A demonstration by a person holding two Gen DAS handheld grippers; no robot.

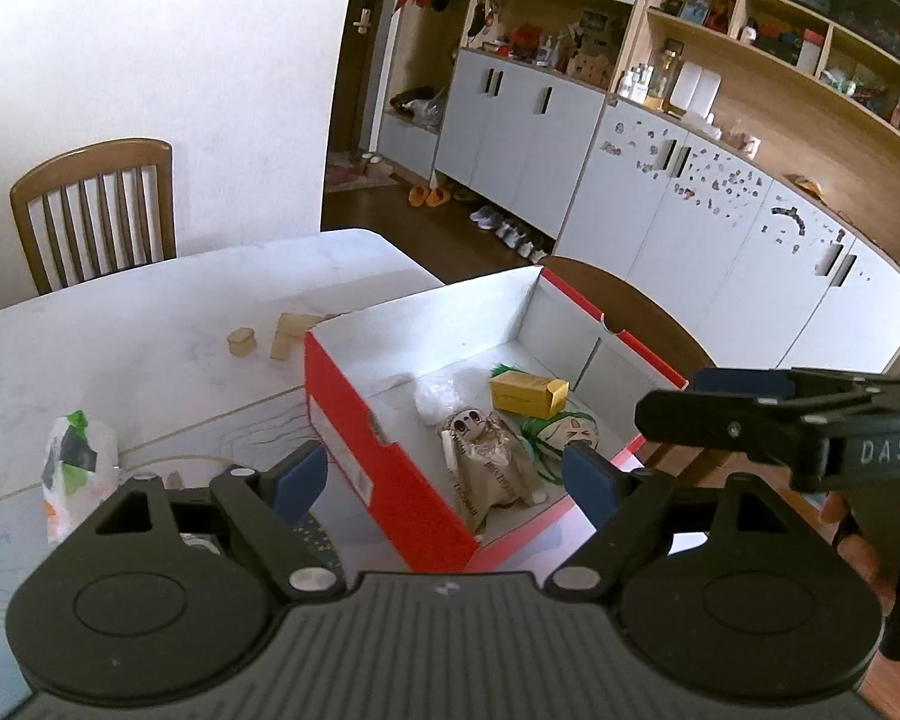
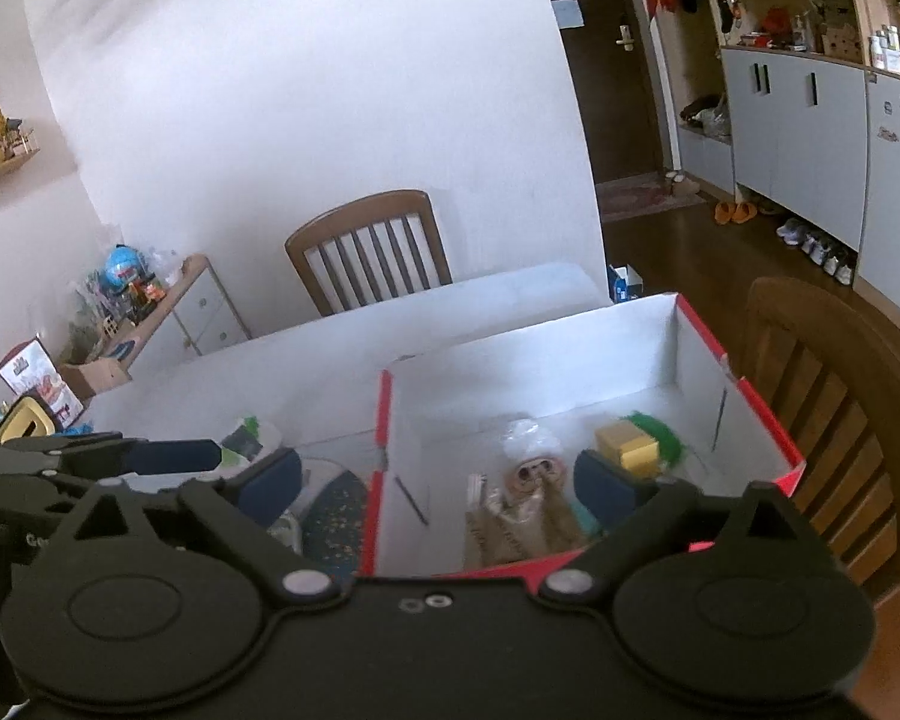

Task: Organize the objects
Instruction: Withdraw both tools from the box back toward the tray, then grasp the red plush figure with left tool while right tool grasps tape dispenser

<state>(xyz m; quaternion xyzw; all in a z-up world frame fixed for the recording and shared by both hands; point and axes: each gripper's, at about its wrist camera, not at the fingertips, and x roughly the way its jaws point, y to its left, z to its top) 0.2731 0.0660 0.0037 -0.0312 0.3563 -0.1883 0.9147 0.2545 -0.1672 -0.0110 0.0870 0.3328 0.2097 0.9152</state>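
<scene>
White table (image 1: 150, 312), wood chair (image 1: 96, 210) upper left, cupboards (image 1: 720, 228) right. Red cardboard box (image 1: 378, 450) w/ dolls, center. Left claw (image 1: 444, 480) & right claw (image 2: 438, 480) both open, holding nothing.

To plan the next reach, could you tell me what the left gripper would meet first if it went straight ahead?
Most likely the red box: the open left gripper points at its near corner, though depth is unclear.
</scene>
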